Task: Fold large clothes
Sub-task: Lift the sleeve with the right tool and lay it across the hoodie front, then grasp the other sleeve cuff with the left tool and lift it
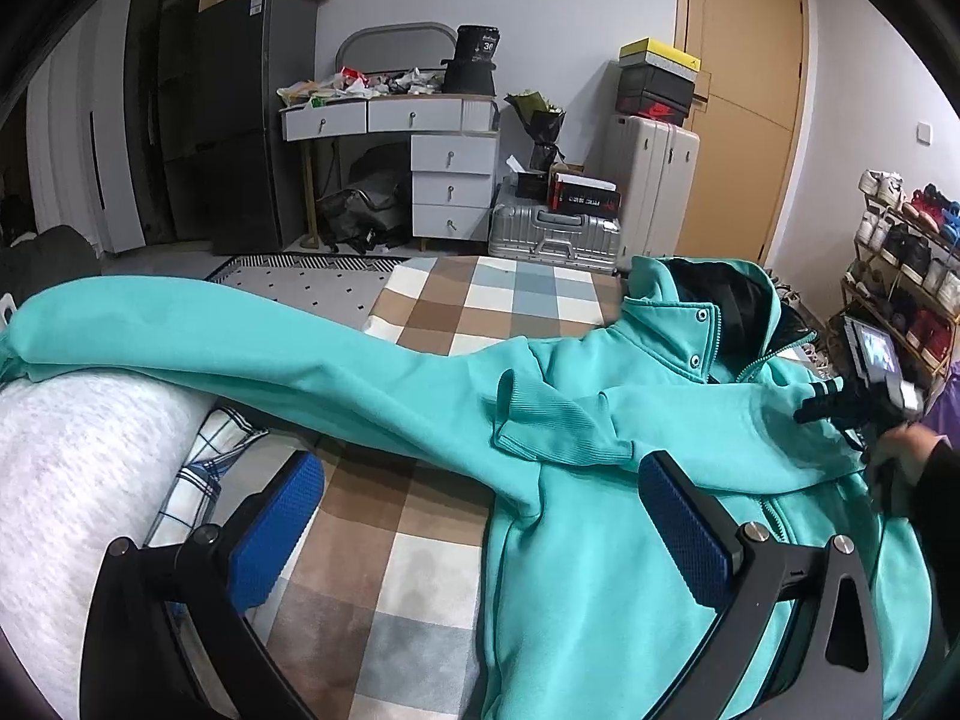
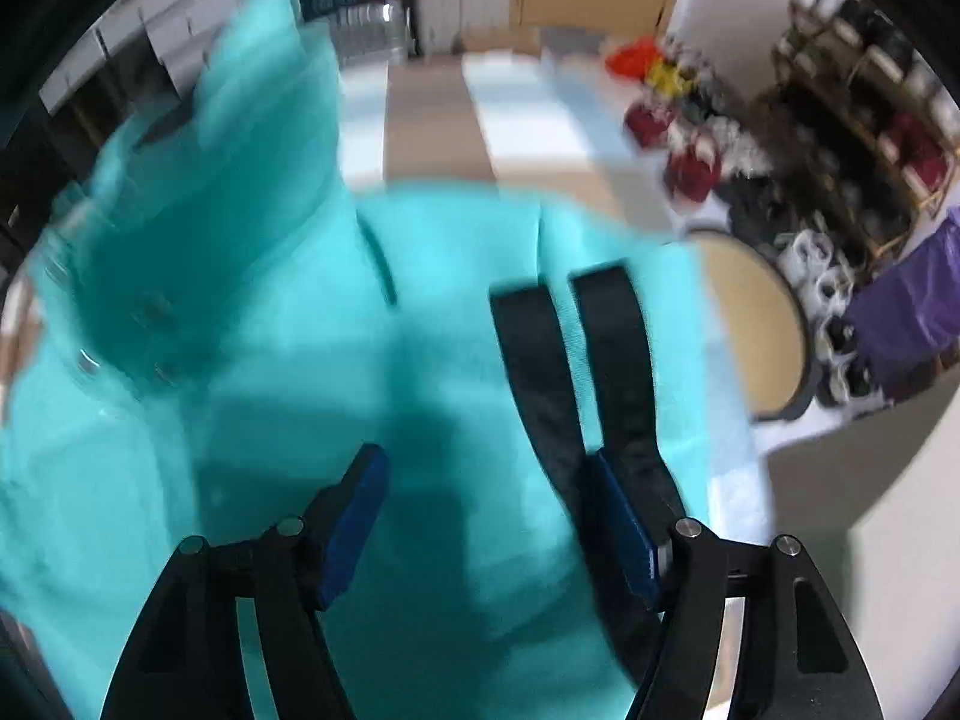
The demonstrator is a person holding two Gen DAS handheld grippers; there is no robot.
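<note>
Closest to you in the left wrist view are the blue pads of your left gripper [image 1: 480,516], standing wide apart with nothing between them; one pad hangs over the checked bedspread [image 1: 432,540], the other over the body of the teal jacket [image 1: 600,540]. The jacket lies spread on that bedspread, zip side up, its collar [image 1: 690,330] raised at the end away from you and showing a dark lining. One sleeve [image 1: 240,348] stretches out from the jacket's shoulder across the bedspread and over a white fluffy blanket [image 1: 84,456] beside the jacket. The other sleeve is folded in over the chest, its ribbed cuff [image 1: 540,420] lying just below the collar. On the far side of the jacket from that long sleeve, your right hand [image 1: 906,456] holds the other tool over the jacket's edge.

The right wrist view is blurred. Your right gripper [image 2: 486,534] points steeply down over the jacket [image 2: 300,360]; its jaws are partly open, and I see no cloth pinched between the pads. Two black straps [image 2: 540,360] lie on the jacket just ahead of its right pad.
</note>
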